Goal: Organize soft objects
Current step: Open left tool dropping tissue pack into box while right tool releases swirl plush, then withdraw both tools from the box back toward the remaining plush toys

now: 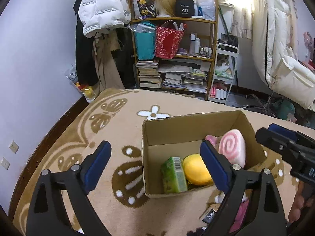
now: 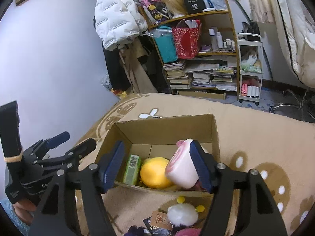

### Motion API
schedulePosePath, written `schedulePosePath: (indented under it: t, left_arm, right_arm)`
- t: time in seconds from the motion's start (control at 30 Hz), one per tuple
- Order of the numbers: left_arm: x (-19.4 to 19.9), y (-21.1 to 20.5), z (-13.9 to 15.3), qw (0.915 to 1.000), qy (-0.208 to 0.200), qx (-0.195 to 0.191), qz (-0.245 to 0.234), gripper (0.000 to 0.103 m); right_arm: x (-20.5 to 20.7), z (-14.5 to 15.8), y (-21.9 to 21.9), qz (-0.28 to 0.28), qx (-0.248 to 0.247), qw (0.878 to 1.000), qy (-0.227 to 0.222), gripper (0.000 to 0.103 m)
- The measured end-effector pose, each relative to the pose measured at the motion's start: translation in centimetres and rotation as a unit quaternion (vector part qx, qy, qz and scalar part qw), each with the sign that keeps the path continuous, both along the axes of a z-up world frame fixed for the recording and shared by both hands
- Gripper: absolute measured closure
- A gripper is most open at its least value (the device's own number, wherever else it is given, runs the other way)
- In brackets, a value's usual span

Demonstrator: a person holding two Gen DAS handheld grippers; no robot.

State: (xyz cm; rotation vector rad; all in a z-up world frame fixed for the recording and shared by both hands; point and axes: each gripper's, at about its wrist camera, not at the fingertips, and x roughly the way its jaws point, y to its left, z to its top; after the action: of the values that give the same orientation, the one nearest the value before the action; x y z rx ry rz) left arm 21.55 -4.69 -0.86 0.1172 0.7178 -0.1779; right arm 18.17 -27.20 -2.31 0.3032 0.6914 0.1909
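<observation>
Both tools, left [image 1: 155, 167] and right [image 2: 157, 166], spread wide, empty. A pink swirl cushion [image 2: 182, 172] leans in the cardboard box [image 2: 167, 129]; likely light, squashy, best pinched across its flat faces.

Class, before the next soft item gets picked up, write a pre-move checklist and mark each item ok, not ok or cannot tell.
1. Cardboard box open on top: ok.
2. Free space inside beside the green pack, yellow plush and pink swirl cushion: ok.
3. Right gripper open, empty: ok.
4. Left gripper open, empty: ok.
5. White fluffy toy still outside the box, unobstructed: ok.
6. Every remaining item in view: cannot tell.
</observation>
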Motion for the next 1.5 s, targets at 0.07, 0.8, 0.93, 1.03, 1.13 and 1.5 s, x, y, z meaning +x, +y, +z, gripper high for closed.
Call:
schedulePosePath:
  t: [0.07, 0.8, 0.93, 1.03, 1.13, 1.5]
  left_arm:
    - [-0.4, 0.1, 0.4, 1.0000, 0.000, 0.001, -0.007, 0.011]
    - [-8.1, 1.3, 2.3, 0.9989, 0.040, -0.009, -0.020, 0.000]
    - [-8.9, 1.2, 1.4, 0.9977, 0.063, 0.006, -0.025, 0.000]
    - [-9.9, 1.3, 0.6, 0.9969, 0.074, 0.010, -0.024, 0.000]
    - [-10.5, 1.4, 0.0, 0.9961, 0.085, 0.005, -0.022, 0.000]
    - [-11.3, 0.8, -4.0, 0.9896, 0.143, -0.009, -0.018, 0.000]
  right_arm:
    - [-0.4, 0.4, -0.2, -0.005, 0.001, 1.000, 0.001, 0.026]
    - [-8.0, 1.0, -1.8, -0.018, 0.009, 0.999, 0.031, 0.000]
    - [-8.9, 0.2, -1.9, -0.010, 0.026, 0.999, 0.042, 0.000]
    - [-9.5, -0.2, -1.7, -0.011, 0.029, 0.998, 0.047, 0.000]
    - [-9.9, -1.0, -1.8, -0.012, 0.032, 0.998, 0.054, 0.000]
    - [-10.4, -4.9, -1.4, -0.015, 0.047, 0.993, 0.104, 0.000]
